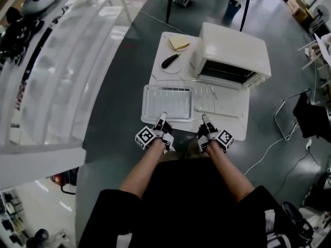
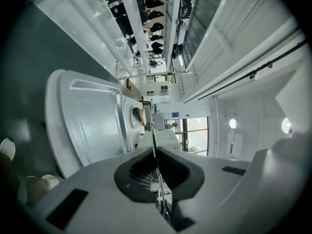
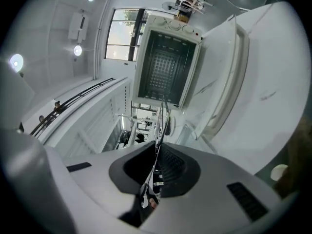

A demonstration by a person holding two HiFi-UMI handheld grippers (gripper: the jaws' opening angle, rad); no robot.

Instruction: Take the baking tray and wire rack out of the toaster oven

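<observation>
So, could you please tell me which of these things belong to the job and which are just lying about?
Job: toaster oven, baking tray, wire rack, left gripper, right gripper.
Lying about: what looks like bread, dark-handled utensil, floor cable.

Head view looks steeply down — both low, sideways-rolled gripper views share its white table (image 1: 234,119).

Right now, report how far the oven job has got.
Done: the baking tray lies on the table and the toaster oven looks empty. In hand: the left gripper and right gripper have fingers shut on what looks like the wire rack, clear of the oven. Remaining: set it down, let go.
</observation>
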